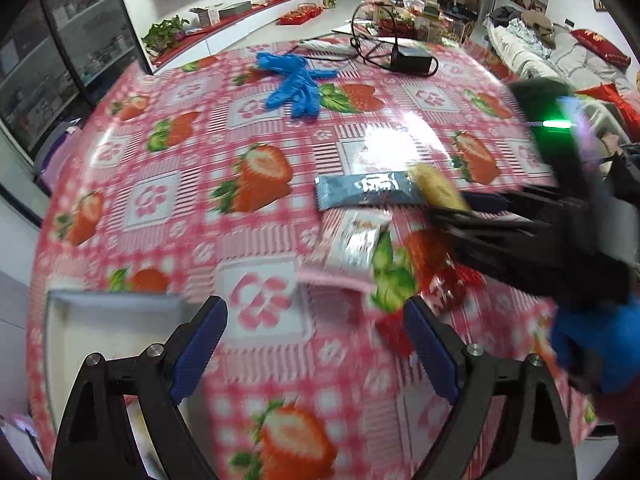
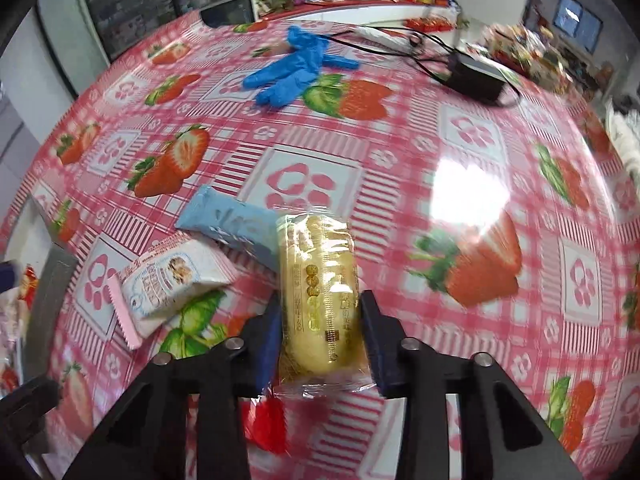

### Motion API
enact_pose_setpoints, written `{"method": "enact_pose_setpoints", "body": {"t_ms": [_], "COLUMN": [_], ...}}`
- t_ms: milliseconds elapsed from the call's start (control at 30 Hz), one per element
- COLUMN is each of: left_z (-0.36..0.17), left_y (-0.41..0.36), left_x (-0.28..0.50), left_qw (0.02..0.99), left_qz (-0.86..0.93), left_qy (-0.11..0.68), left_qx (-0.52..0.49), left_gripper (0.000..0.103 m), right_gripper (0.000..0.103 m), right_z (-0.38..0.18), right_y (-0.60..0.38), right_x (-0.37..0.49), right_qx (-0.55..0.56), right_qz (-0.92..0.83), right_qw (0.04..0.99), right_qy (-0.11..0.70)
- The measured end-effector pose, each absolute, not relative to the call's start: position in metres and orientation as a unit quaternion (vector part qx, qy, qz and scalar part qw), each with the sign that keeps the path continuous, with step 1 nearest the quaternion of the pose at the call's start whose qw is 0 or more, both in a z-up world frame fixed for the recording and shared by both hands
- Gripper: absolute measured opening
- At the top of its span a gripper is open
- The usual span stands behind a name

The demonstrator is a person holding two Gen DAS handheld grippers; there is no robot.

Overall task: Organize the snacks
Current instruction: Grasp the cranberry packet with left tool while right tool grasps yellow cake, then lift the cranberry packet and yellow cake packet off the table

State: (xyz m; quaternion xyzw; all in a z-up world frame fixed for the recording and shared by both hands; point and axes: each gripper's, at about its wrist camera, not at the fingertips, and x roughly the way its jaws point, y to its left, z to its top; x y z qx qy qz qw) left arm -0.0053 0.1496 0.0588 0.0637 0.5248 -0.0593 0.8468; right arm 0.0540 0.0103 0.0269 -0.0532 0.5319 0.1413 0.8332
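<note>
the right claw [image 2: 320, 332] is squeezing a yellow cake [image 2: 318, 292], with a blue pad on each side of it. the cake is long and round at the ends, in a clear shiny wrapper with gold writing on it. it lies on the table [image 2: 460, 184], which has a pink cloth with strawberries. its far end touches a light blue bar [image 2: 232, 226]. just left of that is a white pack [image 2: 172, 280] with a pink zigzag edge. a red wrapper [image 2: 266, 424] peeks out under the claw. the left claw [image 1: 316, 344] is wide open with nothing in it, over the cloth. a grey tray [image 1: 108, 300] is by its left finger. a blue glove [image 2: 296, 70] lies far back.
</note>
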Motion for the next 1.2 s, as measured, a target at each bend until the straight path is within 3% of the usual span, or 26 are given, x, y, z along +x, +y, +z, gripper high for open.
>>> {"method": "enact_pose_setpoints", "body": {"t_ms": [267, 333, 367, 400, 500, 667, 733, 767, 800, 833, 867, 1100, 1200], "left_z": [0.013, 0.008, 0.01, 0.011, 0.012, 0.013, 0.013, 0.013, 0.012, 0.011, 0.01, 0.006, 0.005], "left_y": [0.128, 0.131, 0.133, 0.132, 0.138, 0.155, 0.159, 0.16, 0.161, 0.16, 0.159, 0.156, 0.156], "left_x": [0.041, 0.041, 0.038, 0.035, 0.011, -0.065, -0.099, -0.109, -0.117, -0.12, -0.122, -0.109, -0.107], "left_qw": [0.835, 0.837, 0.839, 0.84, 0.839, 0.842, 0.844, 0.845, 0.846, 0.848, 0.851, 0.853, 0.852], "left_qz": [-0.033, -0.039, -0.042, -0.041, -0.039, -0.021, -0.012, -0.007, -0.002, 0.001, 0.003, -0.006, -0.008], "left_qy": [0.546, 0.545, 0.542, 0.541, 0.542, 0.539, 0.536, 0.534, 0.533, 0.529, 0.524, 0.521, 0.523], "left_qx": [0.057, 0.037, 0.027, 0.029, 0.031, 0.02, 0.016, 0.015, 0.016, 0.019, 0.023, 0.011, 0.01], "left_gripper": [0.09, 0.064, 0.058, 0.043, 0.043, 0.043, 0.051, 0.057, 0.074, 0.083, 0.083, 0.084, 0.086], "right_gripper": [0.038, 0.038, 0.038, 0.038, 0.038, 0.038, 0.038, 0.044, 0.051, 0.071, 0.091, 0.095, 0.103], "right_z": [0.033, 0.033, 0.034, 0.034, 0.035, 0.033, 0.03, 0.028, 0.027, 0.027, 0.026, 0.019, 0.012], "right_y": [-0.039, -0.044, -0.046, -0.049, -0.052, -0.059, -0.063, -0.064, -0.066, -0.066, -0.067, -0.065, -0.065], "right_x": [0.024, 0.016, 0.012, 0.005, -0.018, -0.068, -0.094, -0.101, -0.112, -0.118, -0.121, -0.11, -0.103], "right_qx": [-0.024, -0.023, -0.024, -0.024, -0.029, -0.038, -0.043, -0.044, -0.049, -0.058, -0.064, -0.06, -0.046], "right_qz": [0.125, 0.121, 0.12, 0.119, 0.123, 0.123, 0.122, 0.123, 0.12, 0.111, 0.105, 0.074, 0.07], "right_qw": [0.835, 0.834, 0.834, 0.835, 0.833, 0.829, 0.823, 0.82, 0.819, 0.82, 0.822, 0.828, 0.827], "right_qy": [0.536, 0.538, 0.537, 0.537, 0.538, 0.545, 0.553, 0.558, 0.56, 0.558, 0.556, 0.553, 0.557]}}
